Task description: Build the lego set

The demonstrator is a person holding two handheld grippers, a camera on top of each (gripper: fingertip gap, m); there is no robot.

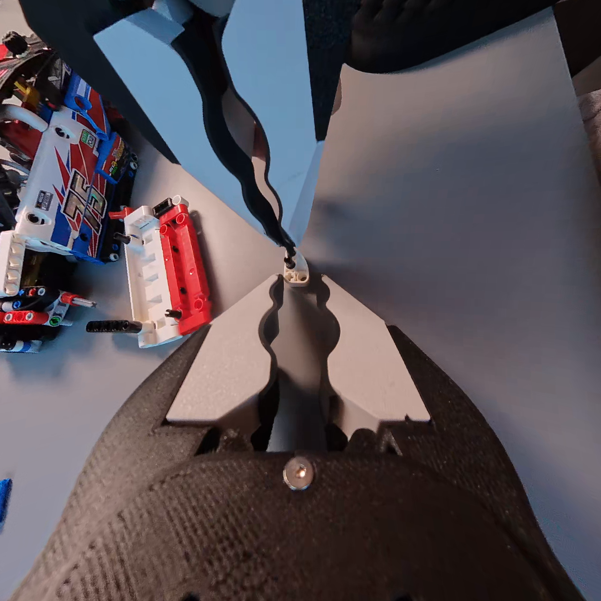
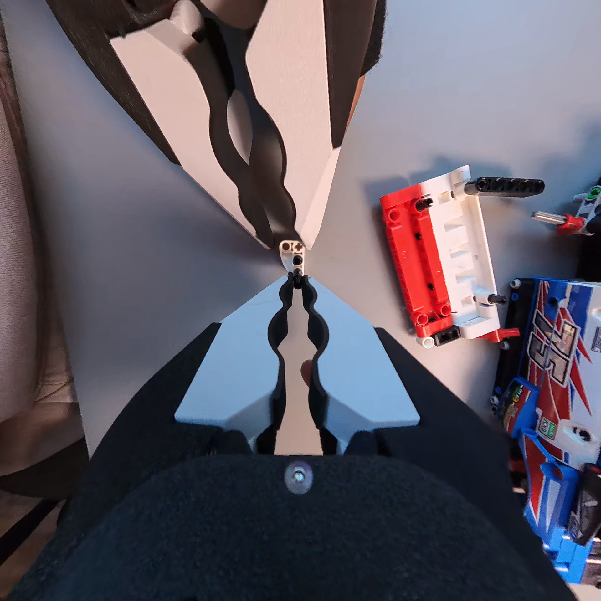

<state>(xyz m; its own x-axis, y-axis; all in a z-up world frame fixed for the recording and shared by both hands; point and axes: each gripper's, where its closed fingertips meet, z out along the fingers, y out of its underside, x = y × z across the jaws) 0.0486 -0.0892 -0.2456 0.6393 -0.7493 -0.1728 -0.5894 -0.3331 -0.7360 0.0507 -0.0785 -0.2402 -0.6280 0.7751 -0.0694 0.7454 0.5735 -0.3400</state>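
Observation:
My left gripper (image 1: 300,278) is shut on a small white connector piece (image 1: 296,276) and holds it above the grey table (image 1: 455,227). My right gripper (image 1: 286,242) comes in from the top of the left wrist view, shut on a black pin (image 1: 289,257) whose tip sits in a hole of the white piece. In the right wrist view my right gripper (image 2: 297,280) pinches the black pin (image 2: 297,274) at its fingertips. The left gripper (image 2: 291,245) reaches down from above and grips the white connector piece (image 2: 291,255).
A red and white panel assembly (image 1: 169,273) (image 2: 439,257) with a black beam (image 1: 113,326) (image 2: 507,186) lies on the table. A blue, white and red lego car (image 1: 65,182) (image 2: 559,374) stands beyond it. A blue piece (image 1: 5,497) shows at the left edge. Both grippers' tips are close together, under 4 cm apart.

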